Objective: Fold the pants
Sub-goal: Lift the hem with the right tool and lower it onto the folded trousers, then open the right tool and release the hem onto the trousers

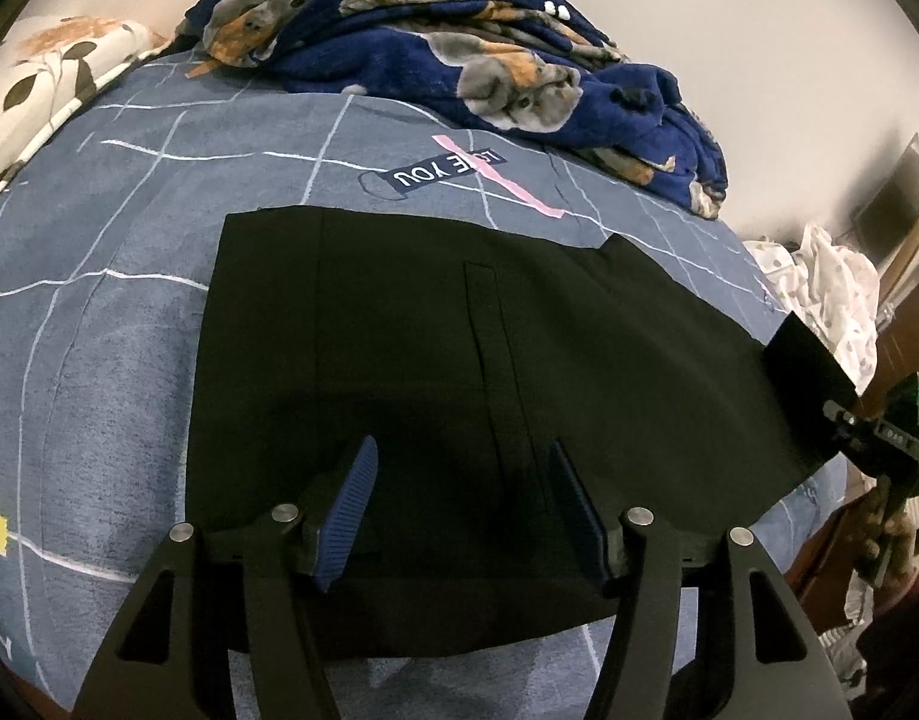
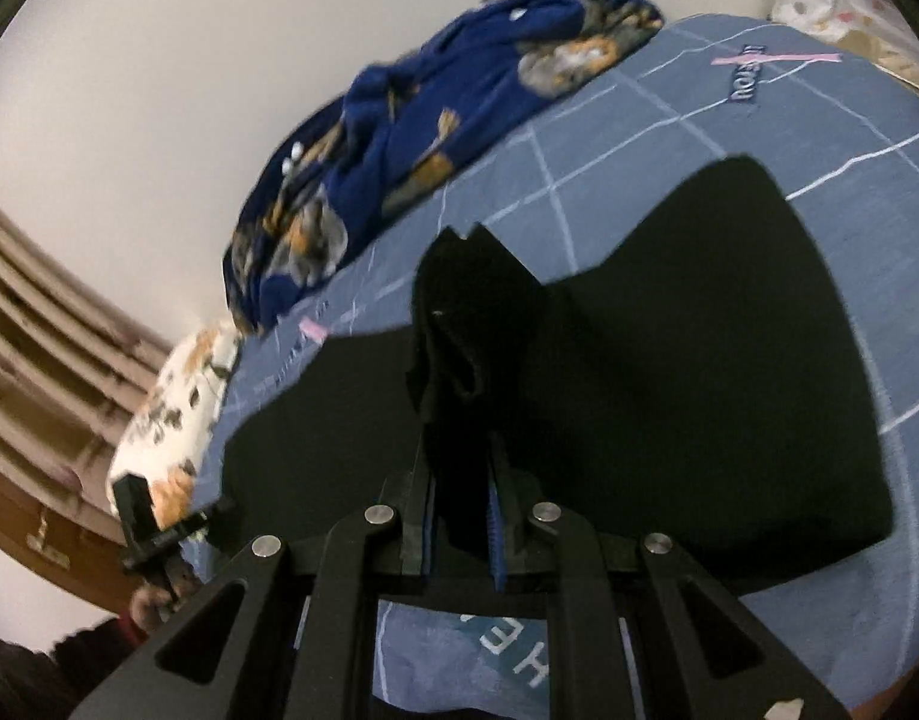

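Below me the bed [image 1: 99, 312] wears a blue-grey sheet with white lines, and on it lie the black pants [image 1: 435, 348], a heaped navy dog-print blanket [image 1: 459, 54] by the wall, and — at one edge — a flowered pillow [image 1: 45, 72].

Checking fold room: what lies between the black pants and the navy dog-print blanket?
Only bare blue-grey grid-lined bedsheet, per the left wrist view, between black pants and blanket.

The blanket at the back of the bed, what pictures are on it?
Dog faces, grey and orange, on dark blue blanket. Left wrist view shows it best.
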`<state>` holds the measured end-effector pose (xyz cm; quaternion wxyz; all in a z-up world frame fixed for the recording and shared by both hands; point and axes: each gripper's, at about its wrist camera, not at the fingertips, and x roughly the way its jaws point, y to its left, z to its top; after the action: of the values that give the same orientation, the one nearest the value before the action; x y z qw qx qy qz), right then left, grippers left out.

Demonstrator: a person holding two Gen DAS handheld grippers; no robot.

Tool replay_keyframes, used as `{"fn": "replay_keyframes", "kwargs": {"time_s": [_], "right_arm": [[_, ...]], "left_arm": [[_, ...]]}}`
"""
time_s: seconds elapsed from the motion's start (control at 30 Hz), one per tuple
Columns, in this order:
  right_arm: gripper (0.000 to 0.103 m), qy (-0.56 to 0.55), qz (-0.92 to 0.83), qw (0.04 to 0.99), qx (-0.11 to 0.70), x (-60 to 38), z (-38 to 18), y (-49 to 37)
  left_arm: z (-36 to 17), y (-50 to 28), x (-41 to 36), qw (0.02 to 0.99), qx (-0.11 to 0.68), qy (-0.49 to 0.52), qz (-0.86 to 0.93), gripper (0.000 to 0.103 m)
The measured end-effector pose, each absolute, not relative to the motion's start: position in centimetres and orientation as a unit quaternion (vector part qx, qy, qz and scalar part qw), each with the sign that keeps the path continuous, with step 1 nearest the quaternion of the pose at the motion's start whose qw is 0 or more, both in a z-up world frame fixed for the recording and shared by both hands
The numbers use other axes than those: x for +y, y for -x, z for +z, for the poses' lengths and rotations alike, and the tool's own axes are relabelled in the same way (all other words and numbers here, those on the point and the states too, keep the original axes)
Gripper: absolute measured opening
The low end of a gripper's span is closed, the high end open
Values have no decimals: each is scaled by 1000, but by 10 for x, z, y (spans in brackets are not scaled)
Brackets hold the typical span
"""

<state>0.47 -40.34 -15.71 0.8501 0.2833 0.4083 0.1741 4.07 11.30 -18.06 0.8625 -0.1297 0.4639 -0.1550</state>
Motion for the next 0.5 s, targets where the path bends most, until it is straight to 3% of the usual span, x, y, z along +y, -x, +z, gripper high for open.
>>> {"fn": "replay_keyframes", "kwargs": {"time_s": [0.5], "right_arm": [[17, -192, 188, 853, 448, -353, -169, -9]], "left_arm": [[-180, -39, 115, 863, 461, 134, -158, 61]]}}
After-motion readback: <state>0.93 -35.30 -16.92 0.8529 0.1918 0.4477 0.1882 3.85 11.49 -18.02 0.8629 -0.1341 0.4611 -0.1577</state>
